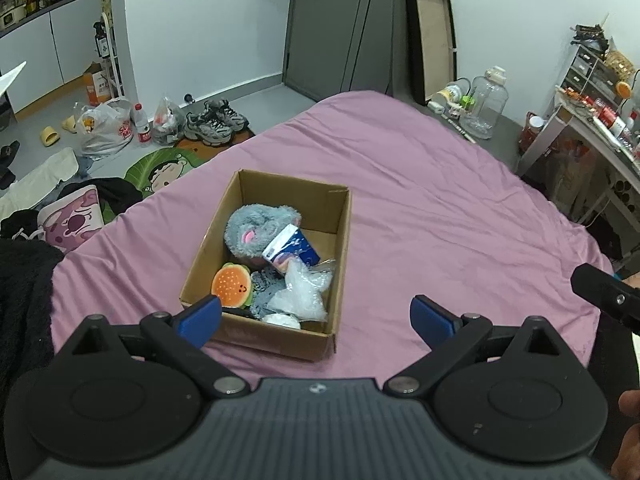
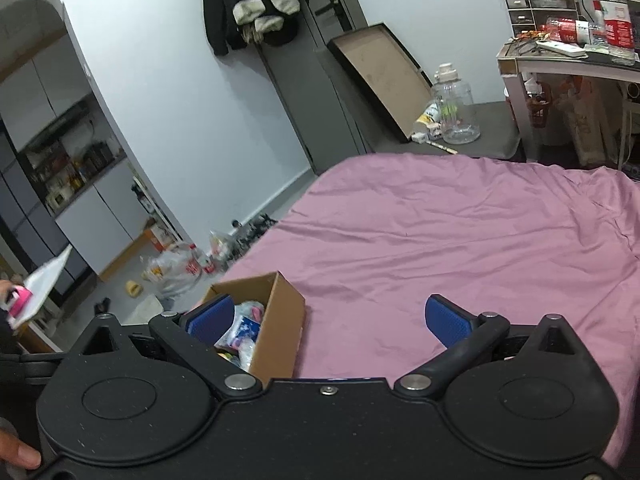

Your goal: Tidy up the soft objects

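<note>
Left gripper [image 1: 316, 320] jaws spread wide (empty); right gripper [image 2: 330, 322] likewise, empty.

In the right wrist view a blue finger [image 2: 211, 319] hides much of the cardboard box [image 2: 280, 320], its contents an indistinct jumble.

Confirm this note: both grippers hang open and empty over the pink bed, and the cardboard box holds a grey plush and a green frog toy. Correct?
Not quite. The left wrist view shows an orange burger plush, not a frog, beside the grey plush in the cardboard box. The left gripper and right gripper are indeed open and empty over the pink bed.
</note>
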Action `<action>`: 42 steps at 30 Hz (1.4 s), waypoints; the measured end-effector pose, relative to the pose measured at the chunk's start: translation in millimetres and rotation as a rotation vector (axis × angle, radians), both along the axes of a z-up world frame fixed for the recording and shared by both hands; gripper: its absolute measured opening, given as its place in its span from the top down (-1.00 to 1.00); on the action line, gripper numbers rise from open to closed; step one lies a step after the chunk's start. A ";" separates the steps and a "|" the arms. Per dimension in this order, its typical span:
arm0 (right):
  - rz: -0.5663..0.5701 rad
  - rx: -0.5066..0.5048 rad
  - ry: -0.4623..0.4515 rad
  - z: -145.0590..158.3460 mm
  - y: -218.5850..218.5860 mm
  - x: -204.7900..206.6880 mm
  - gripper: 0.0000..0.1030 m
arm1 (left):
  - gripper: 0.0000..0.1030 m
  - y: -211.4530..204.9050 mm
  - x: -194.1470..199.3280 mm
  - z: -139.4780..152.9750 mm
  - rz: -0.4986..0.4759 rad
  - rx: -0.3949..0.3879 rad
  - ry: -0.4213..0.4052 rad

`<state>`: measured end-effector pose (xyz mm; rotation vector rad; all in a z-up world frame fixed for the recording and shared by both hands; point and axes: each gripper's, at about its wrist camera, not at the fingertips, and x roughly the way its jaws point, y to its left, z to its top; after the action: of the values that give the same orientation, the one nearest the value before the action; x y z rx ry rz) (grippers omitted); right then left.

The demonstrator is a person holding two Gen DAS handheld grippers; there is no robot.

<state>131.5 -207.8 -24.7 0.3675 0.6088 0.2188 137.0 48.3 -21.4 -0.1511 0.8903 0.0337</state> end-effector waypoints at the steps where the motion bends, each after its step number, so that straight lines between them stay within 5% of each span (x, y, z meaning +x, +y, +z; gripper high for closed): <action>1: 0.001 -0.001 -0.002 1.4 -1.7 -2.2 -1.00 | -0.94 -1.4 -2.6 2.6 -0.001 0.003 -0.004; 10: 0.036 0.041 -0.017 7.9 -21.3 -31.6 -1.00 | -0.94 -6.0 -31.4 24.4 0.013 0.007 -0.046; 42: 0.086 -0.217 -0.078 29.3 5.8 -96.2 -1.00 | -0.94 -16.7 -121.9 43.1 -0.035 0.027 -0.153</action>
<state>35.3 -202.0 4.5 0.1226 0.5654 0.2459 15.1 31.6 21.7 -0.1115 0.7392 0.0019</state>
